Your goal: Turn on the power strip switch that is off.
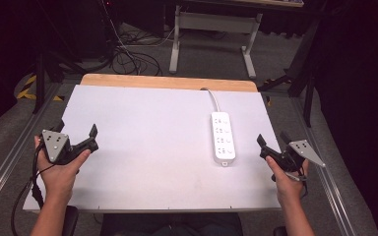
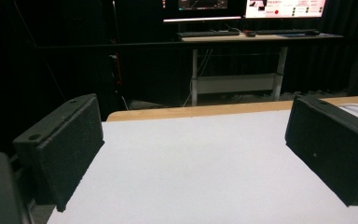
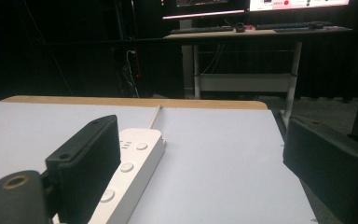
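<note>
A white power strip lies flat on the white tabletop, right of centre, with its cord running off the far edge. My left gripper hovers over the table's left edge, open, and in the left gripper view only bare tabletop lies between its pads. My right gripper sits at the right edge, a little right of the strip, also open. In the right gripper view the power strip lies just beside the left pad, partly hidden behind it, not between the jaws.
A wooden strip borders the table's far edge. Metal rails run along both sides. Beyond stand a white-legged desk and tangled floor cables. That desk carries lit monitors and a keyboard.
</note>
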Action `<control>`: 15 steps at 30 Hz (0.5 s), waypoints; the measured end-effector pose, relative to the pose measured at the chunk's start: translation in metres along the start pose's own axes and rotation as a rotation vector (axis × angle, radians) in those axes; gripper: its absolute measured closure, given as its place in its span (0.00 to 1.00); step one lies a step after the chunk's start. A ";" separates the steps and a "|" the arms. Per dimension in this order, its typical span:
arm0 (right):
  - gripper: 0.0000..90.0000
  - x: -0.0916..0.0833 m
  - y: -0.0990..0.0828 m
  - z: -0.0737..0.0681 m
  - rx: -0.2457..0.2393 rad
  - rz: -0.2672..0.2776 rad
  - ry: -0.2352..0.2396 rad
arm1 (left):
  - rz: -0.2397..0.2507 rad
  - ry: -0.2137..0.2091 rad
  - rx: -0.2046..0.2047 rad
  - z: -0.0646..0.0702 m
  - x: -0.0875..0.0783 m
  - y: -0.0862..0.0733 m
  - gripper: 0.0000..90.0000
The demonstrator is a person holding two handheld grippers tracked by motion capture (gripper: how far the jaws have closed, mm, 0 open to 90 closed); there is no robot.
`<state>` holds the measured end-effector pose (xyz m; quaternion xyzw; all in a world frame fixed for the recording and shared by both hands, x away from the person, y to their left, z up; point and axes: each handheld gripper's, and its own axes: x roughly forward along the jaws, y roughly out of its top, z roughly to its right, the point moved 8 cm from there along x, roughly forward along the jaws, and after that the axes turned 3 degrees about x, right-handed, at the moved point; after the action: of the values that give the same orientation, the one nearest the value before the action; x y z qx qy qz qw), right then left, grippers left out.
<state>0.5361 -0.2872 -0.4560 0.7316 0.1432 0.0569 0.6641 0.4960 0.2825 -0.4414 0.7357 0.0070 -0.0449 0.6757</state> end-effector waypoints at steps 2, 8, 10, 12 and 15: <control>0.14 0.000 0.000 0.000 -0.003 0.002 0.000 | 0.000 0.000 0.001 0.000 0.000 0.000 0.05; 0.14 0.000 0.001 0.000 -0.002 0.005 -0.003 | 0.001 0.003 -0.006 -0.002 -0.001 0.000 0.05; 0.14 0.000 0.001 0.001 0.000 0.005 -0.007 | 0.001 0.002 -0.008 -0.002 -0.001 0.000 0.06; 0.14 0.000 0.001 0.001 0.000 0.008 -0.011 | 0.001 0.001 -0.006 -0.001 -0.001 0.000 0.06; 0.19 -0.001 0.003 0.002 0.003 0.016 -0.009 | 0.002 0.001 -0.005 -0.001 -0.001 0.000 0.06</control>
<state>0.5357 -0.2896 -0.4535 0.7340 0.1347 0.0587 0.6630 0.4947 0.2839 -0.4412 0.7341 0.0070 -0.0439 0.6775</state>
